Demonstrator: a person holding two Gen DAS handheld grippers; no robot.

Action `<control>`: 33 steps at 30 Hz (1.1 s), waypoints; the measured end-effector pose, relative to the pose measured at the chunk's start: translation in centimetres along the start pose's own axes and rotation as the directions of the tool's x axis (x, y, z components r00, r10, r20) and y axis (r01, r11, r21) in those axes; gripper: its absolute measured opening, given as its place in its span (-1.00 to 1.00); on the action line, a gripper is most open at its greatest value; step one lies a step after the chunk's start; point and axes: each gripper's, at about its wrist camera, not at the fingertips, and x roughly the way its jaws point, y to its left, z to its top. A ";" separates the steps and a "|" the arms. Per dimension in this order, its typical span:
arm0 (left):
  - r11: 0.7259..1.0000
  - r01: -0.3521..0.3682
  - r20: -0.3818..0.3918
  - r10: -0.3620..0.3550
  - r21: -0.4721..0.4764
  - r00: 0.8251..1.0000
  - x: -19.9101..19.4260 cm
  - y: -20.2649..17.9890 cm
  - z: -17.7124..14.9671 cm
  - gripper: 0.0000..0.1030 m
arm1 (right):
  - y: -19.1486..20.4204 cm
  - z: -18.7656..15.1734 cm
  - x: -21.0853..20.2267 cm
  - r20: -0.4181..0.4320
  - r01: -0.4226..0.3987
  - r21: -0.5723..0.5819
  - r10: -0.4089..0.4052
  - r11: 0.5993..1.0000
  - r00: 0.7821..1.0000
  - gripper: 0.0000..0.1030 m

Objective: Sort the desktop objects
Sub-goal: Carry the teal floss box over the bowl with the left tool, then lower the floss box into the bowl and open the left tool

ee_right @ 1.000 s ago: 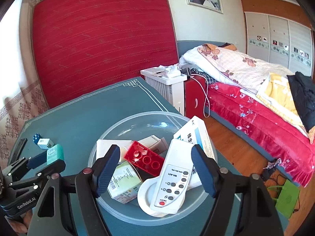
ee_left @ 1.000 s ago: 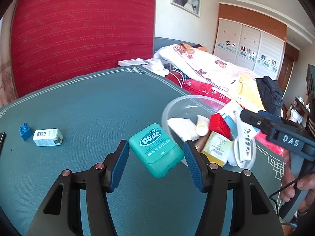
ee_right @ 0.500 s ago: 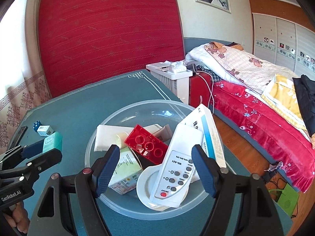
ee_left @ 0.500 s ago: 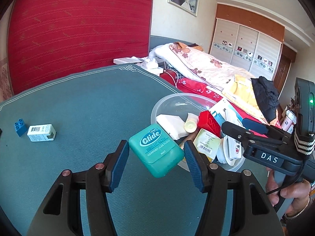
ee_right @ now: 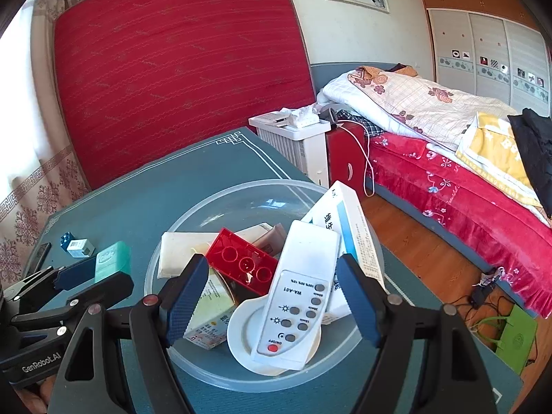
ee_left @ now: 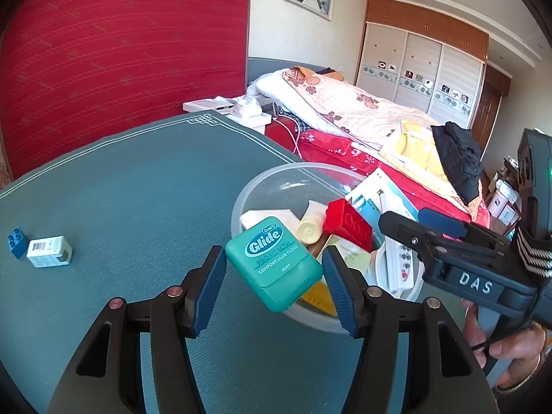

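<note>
Just above the near rim of the clear bowl (ee_left: 262, 186), the left gripper (ee_left: 274, 270) clamps the teal floss case (ee_left: 274, 262) in its jaws, tilted and clear of the surface (ee_left: 138, 179). Over the bowl's red brick (ee_right: 243, 262) and white remote (ee_right: 296, 293), the right gripper (ee_right: 267, 302) hovers with jaws apart, holding nothing. Near the surface's left edge, 2 small pieces, a blue block (ee_left: 15, 241) and a white box (ee_left: 50, 251), lie touching.

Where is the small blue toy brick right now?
In the left wrist view the blue brick sits on the green table at far left, touching a small white box.
</note>
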 end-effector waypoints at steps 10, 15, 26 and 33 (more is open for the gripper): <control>0.999 0.038 -0.037 -0.037 0.019 0.999 2.6 -1.9 1.8 0.20 | -2.0 0.7 -0.7 0.028 -0.008 0.064 0.006 0.998 1.000 0.56; 1.000 0.029 -0.100 -0.029 0.001 0.995 4.2 -2.0 1.6 0.20 | -2.4 0.4 -0.7 0.016 -0.015 0.079 0.013 0.997 1.000 0.56; 0.999 0.032 -0.069 -0.033 -0.016 0.997 2.8 -1.7 0.8 0.38 | -2.2 0.2 -0.9 0.014 -0.024 0.071 0.023 0.997 1.000 0.56; 0.991 0.032 -0.050 -0.038 -0.128 0.998 1.1 0.2 0.0 0.38 | -2.3 0.1 -0.8 0.001 -0.034 0.088 0.034 0.996 0.999 0.56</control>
